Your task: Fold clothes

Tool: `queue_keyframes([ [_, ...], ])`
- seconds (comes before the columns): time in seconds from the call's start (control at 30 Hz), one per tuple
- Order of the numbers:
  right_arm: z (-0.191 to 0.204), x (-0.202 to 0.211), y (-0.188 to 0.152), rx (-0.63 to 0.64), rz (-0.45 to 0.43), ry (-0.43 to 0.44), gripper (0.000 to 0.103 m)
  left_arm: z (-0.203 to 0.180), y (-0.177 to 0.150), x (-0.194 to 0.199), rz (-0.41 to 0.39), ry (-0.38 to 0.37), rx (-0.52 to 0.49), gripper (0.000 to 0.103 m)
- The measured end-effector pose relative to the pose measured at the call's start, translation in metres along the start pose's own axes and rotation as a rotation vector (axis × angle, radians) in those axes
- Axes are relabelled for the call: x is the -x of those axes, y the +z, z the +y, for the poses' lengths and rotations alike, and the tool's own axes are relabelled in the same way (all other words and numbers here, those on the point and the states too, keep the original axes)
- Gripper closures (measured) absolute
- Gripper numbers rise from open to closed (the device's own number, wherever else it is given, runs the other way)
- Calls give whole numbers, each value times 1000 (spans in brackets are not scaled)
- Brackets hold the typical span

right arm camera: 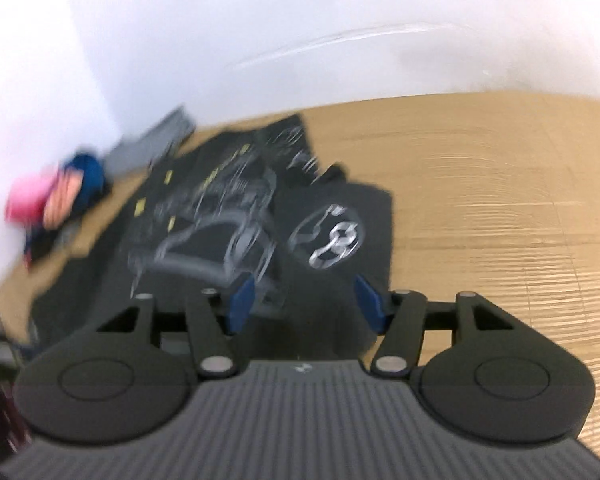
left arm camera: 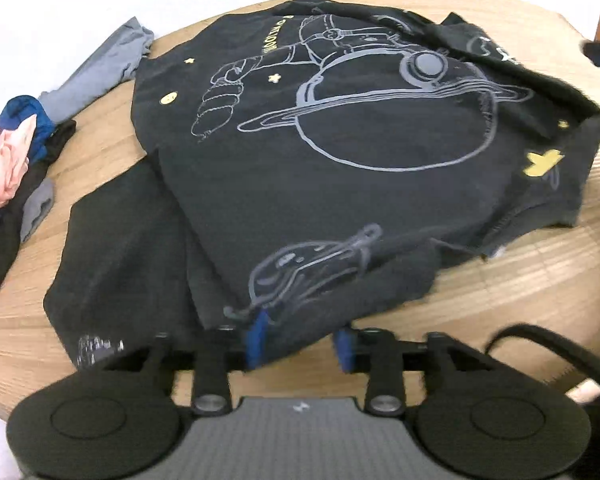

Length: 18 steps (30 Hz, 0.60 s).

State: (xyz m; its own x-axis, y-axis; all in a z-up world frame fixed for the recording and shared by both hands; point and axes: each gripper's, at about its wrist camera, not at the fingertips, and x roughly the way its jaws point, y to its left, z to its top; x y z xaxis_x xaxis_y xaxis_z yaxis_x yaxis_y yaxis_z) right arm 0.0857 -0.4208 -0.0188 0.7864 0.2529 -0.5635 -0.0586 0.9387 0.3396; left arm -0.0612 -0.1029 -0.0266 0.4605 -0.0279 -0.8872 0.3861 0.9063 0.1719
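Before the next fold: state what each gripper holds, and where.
Nothing is held. The left gripper is open around the black T-shirt near edge; the right gripper is open above it.

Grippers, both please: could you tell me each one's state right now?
Left gripper: open, black T-shirt edge between its fingers.
Right gripper: open, holding nothing.

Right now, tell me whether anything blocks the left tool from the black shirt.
Nothing visible does. The left tool sits open at the black astronaut-print shirt, whose near edge lies between the blue pads.
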Motion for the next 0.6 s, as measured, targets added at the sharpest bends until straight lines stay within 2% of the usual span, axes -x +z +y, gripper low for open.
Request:
queue_keyframes([
  [0.1,-14,6,10,-23,-11,-22,44,6,-9,20,-23,-29,58,46],
  [0.17,-18,-8,12,8,20,-59,44,7,-4,27,-56,-25,86,36],
  [0.27,-17,-50,20,50,82,-106,44,7,22,24,-111,-16,127,33],
  [0.33,-18,-81,22,54,85,-146,44,5,40,14,-143,-34,160,33],
  [0.43,-29,-122,32,47,85,-214,44,4,53,-10,-117,-76,224,33],
  [0.6,-34,-172,39,85,122,-218,45,2,73,-52,-68,-146,333,33],
])
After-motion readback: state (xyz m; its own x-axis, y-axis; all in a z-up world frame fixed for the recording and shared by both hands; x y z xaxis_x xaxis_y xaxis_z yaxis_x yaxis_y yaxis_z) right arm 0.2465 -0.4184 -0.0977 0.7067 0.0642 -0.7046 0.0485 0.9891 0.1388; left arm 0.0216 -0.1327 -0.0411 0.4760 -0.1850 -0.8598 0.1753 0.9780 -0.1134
